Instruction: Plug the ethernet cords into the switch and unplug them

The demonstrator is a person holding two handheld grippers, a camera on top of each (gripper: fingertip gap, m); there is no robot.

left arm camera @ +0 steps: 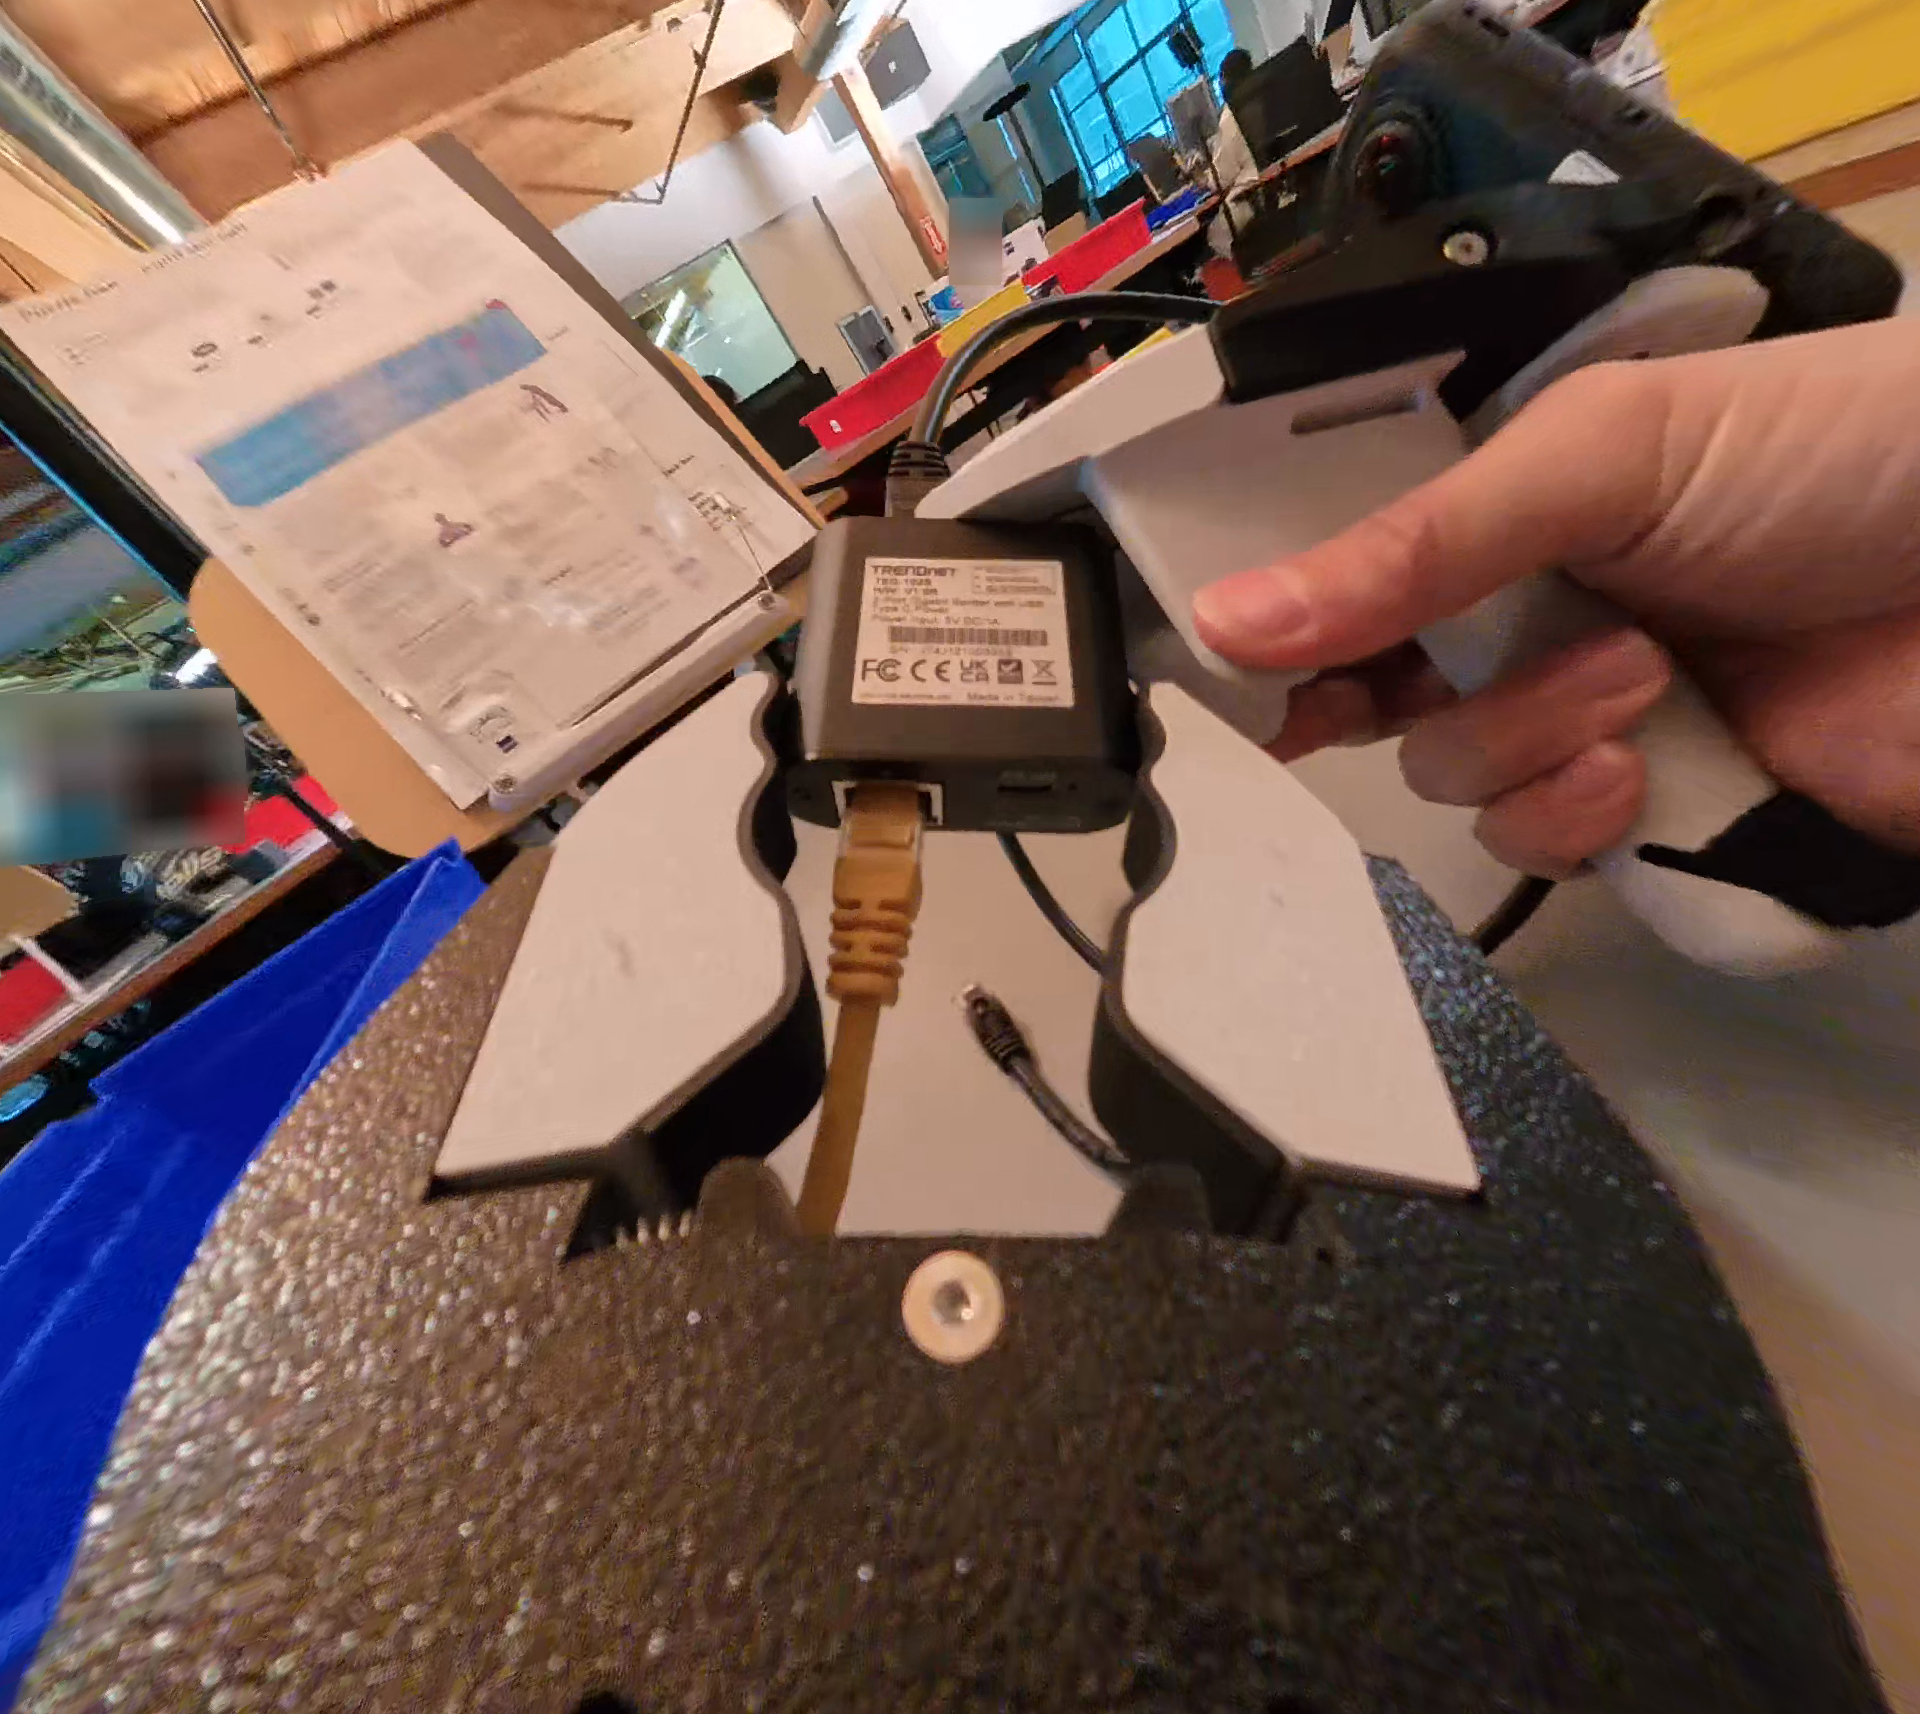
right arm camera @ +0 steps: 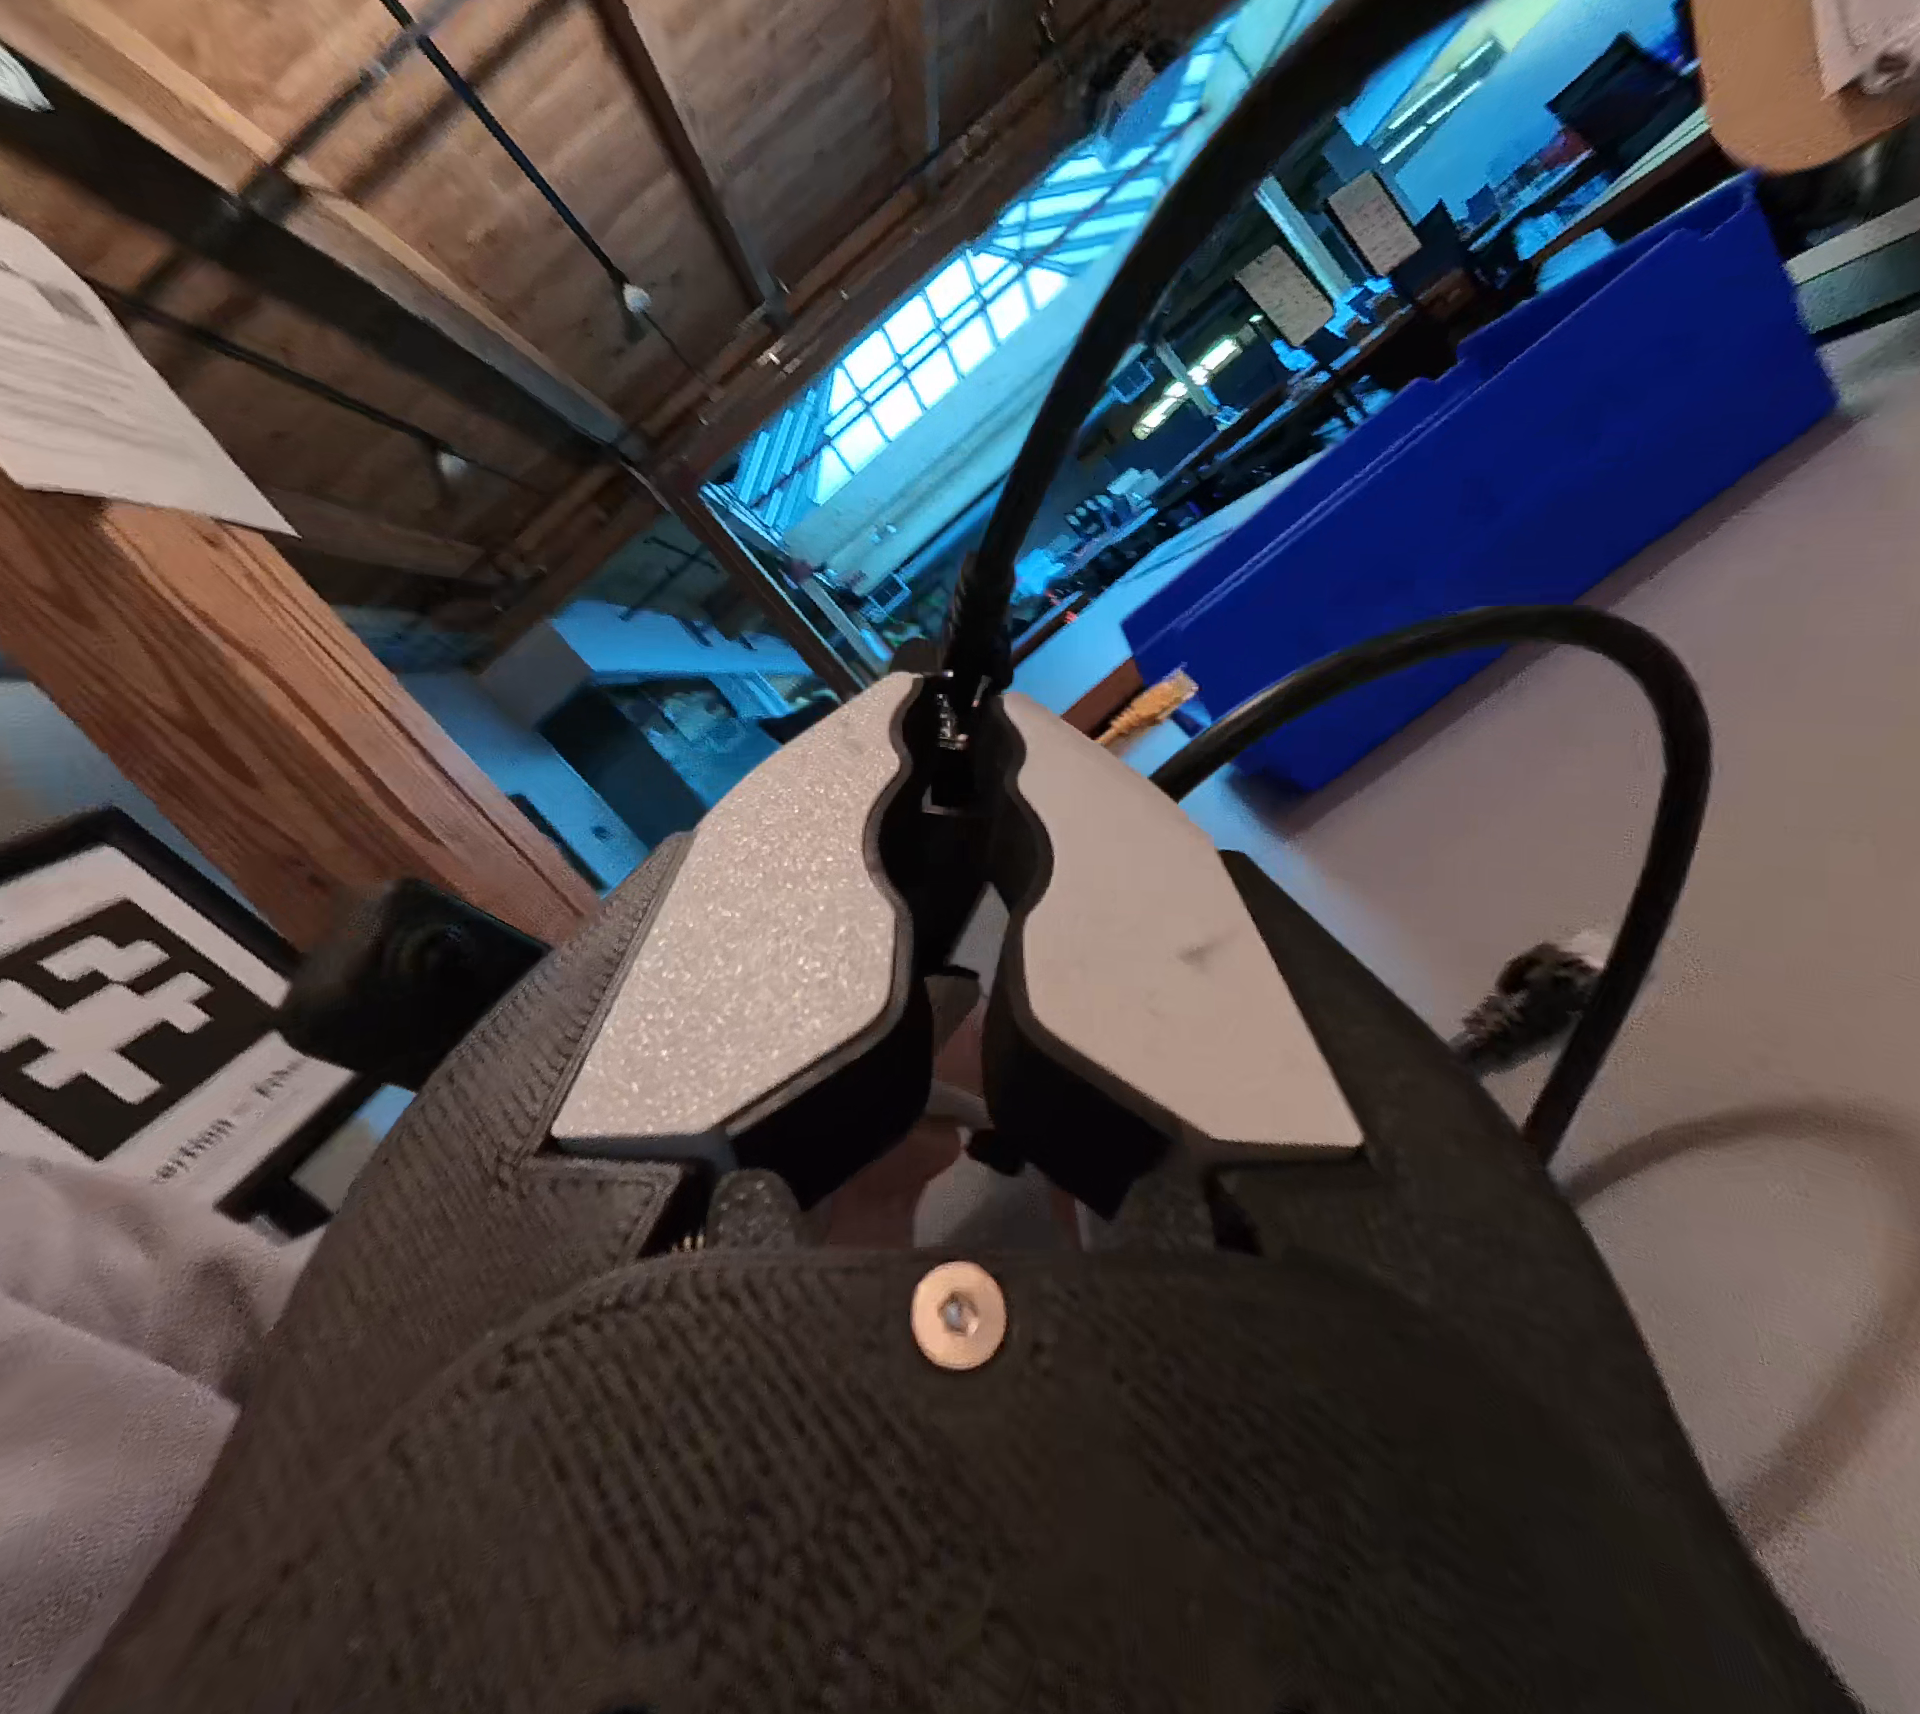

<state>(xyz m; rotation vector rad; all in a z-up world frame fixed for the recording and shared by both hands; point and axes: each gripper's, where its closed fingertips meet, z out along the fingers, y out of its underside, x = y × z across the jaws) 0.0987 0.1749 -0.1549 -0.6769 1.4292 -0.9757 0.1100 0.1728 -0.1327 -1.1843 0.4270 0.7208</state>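
My left gripper is shut on the small black switch and holds it by its sides, label side up. A tan ethernet cord is plugged into the left port on the switch's near face; the port beside it is empty. A black ethernet cord enters the switch's far side. My right gripper, held by a hand, reaches in there. In the right wrist view it is shut on the black cord's plug, and the cord arcs upward. The switch is hidden in that view.
A thin black lead with a loose plug lies below the switch. A blue bin stands on the grey table, with a loose tan plug by it. A laminated sheet, a wooden post and a marker card stand nearby. Only a small space, under 4 cm, lies between the two pairs of fingers.
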